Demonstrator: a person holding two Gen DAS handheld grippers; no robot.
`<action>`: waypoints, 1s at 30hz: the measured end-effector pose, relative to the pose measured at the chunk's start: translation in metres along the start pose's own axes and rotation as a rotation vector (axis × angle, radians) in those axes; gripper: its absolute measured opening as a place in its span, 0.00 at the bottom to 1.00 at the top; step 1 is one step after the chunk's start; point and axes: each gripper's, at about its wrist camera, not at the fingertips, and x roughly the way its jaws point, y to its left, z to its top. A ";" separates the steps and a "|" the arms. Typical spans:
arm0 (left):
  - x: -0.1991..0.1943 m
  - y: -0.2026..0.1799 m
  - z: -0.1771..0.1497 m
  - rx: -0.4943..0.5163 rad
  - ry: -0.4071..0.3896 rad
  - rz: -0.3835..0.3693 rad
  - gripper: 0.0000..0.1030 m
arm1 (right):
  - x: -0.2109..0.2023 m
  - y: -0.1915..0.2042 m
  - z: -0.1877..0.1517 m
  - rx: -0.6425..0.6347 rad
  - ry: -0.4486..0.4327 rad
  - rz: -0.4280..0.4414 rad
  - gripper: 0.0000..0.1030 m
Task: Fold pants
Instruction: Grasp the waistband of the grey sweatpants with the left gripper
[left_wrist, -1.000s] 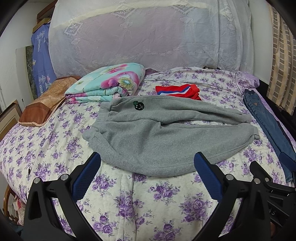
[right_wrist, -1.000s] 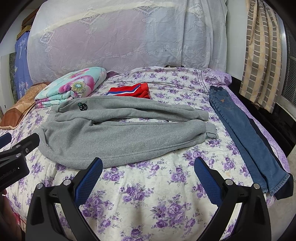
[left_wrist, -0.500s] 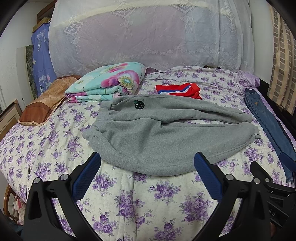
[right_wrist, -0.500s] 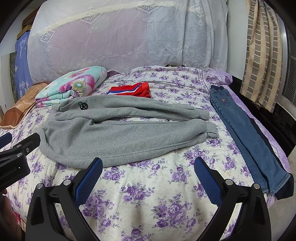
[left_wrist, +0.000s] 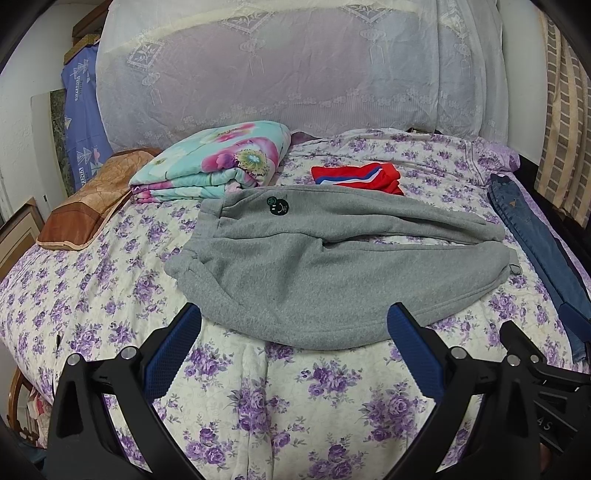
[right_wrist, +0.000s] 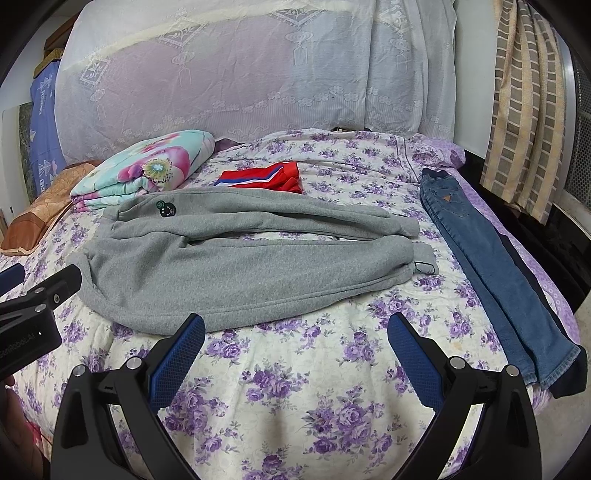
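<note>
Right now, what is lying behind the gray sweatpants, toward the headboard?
Behind the gray sweatpants lie a folded red garment with blue and white stripes and a folded floral blanket. The sweatpants' far edge covers the near edge of the red garment, so its full shape cannot be seen.

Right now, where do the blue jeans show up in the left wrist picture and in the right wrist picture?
Left wrist: the blue jeans run down the far right edge, partly behind the right gripper.
Right wrist: the blue jeans lie in full on the right, waistband far, hems near.
Shared landmark: the gray sweatpants, whose cuffs point toward the jeans.
</note>
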 end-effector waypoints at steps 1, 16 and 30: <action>0.000 -0.001 0.001 0.000 0.000 0.000 0.95 | 0.000 0.001 0.000 0.000 0.000 0.000 0.97; 0.016 0.003 -0.002 -0.009 0.051 -0.010 0.95 | 0.012 0.001 -0.005 -0.003 0.022 0.003 0.97; 0.162 0.125 -0.007 -0.439 0.383 -0.113 0.95 | 0.032 -0.012 -0.009 0.029 0.098 0.012 0.97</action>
